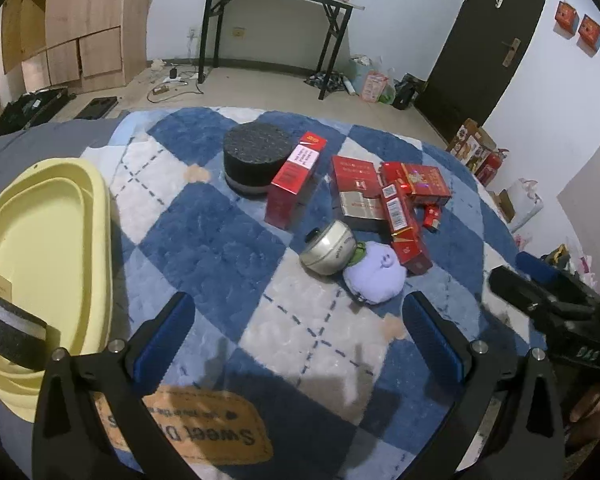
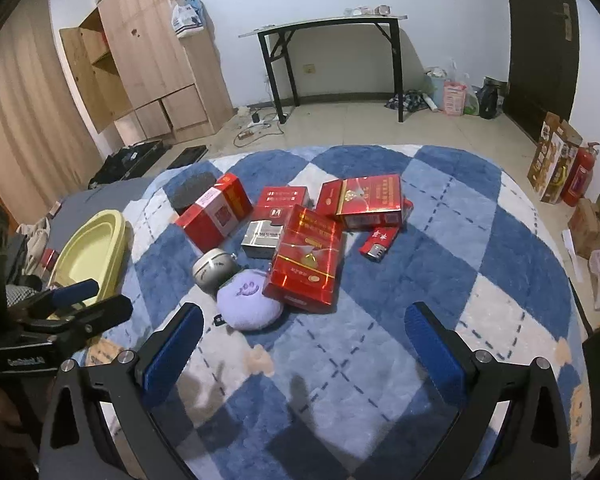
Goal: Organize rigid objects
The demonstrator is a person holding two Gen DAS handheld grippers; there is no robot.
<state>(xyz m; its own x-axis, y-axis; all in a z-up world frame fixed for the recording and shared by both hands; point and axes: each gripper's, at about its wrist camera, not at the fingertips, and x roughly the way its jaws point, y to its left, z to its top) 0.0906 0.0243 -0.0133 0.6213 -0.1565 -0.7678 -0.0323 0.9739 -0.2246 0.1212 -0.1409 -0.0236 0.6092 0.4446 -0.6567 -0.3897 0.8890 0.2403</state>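
Several red boxes (image 1: 294, 178) (image 2: 306, 254) lie heaped on a blue and white checked rug (image 1: 220, 216) (image 2: 460, 240). A black round foam block (image 1: 257, 158) (image 2: 192, 192), a silver tin (image 1: 327, 247) (image 2: 214, 269), a lilac plush pouch (image 1: 374, 274) (image 2: 249, 298) and a red lighter (image 2: 380, 240) lie among them. A yellow tray (image 1: 48, 240) (image 2: 94, 248) at the left holds a black sponge (image 1: 14, 334). My left gripper (image 1: 298, 330) hangs open over bare rug, short of the pile. My right gripper (image 2: 304, 336) is open too, just short of the pouch.
A tan label patch (image 1: 188, 428) is sewn on the rug's near edge. Beyond the rug are a tiled floor, a black folding table (image 2: 332, 40), a wooden wardrobe (image 2: 148, 60), a dark door (image 1: 488, 40) and a fire extinguisher (image 2: 580, 172).
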